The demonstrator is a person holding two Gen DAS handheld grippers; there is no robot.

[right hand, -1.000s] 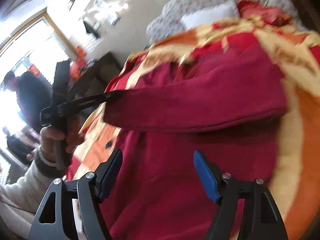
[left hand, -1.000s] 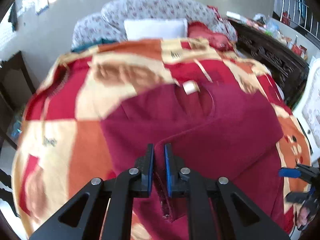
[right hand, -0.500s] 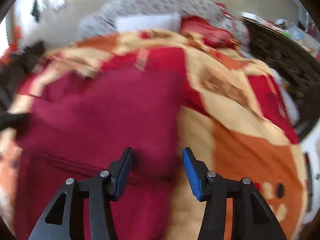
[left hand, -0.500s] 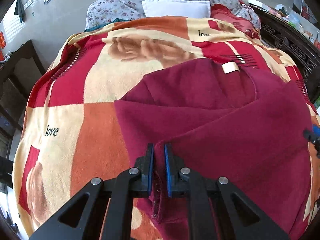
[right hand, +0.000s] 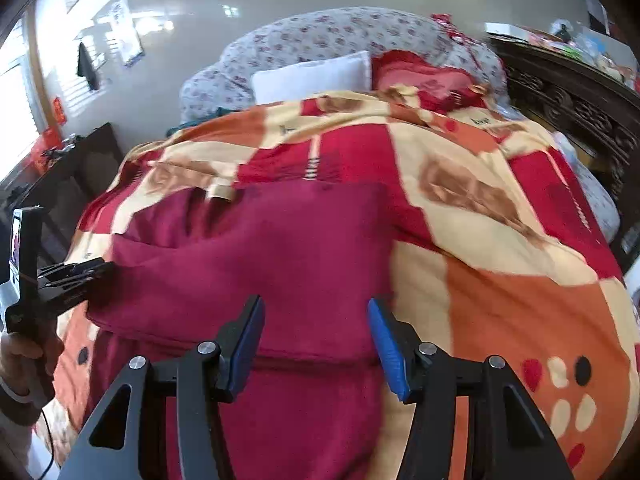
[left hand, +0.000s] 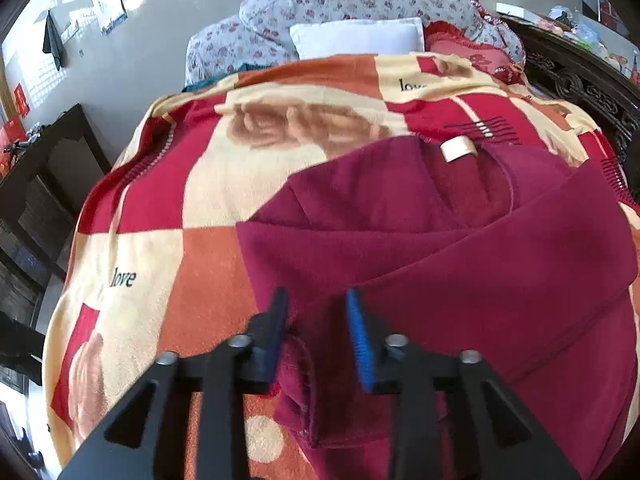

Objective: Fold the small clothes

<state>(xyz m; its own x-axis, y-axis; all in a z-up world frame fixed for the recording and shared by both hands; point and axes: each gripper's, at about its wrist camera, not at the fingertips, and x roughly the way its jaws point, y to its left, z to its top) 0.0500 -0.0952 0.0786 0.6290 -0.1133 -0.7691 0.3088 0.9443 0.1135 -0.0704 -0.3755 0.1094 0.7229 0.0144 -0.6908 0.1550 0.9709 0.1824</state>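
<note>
A dark red fleece garment [left hand: 460, 264] lies on a patterned blanket [left hand: 168, 208], with both sleeves folded across its body and a white neck label [left hand: 458, 150] at the far end. My left gripper [left hand: 318, 336] is open, its fingers either side of the sleeve cuff at the garment's left edge. My right gripper [right hand: 316, 340] is open and empty above the garment [right hand: 272, 256], near its right edge. The left gripper also shows in the right wrist view [right hand: 76, 276], at the garment's left side.
The blanket [right hand: 500, 240] covers a bed with a white pillow [left hand: 356, 36] and a floral quilt [left hand: 340, 0] at the head. A dark carved wooden bed frame [right hand: 568, 92] runs along the right. Dark furniture [left hand: 48, 168] stands to the left.
My left gripper was shut on the sleeve cuff and has opened, leaving the sleeve lying across the garment. My right gripper has swung to face the garment's right side and stayed open.
</note>
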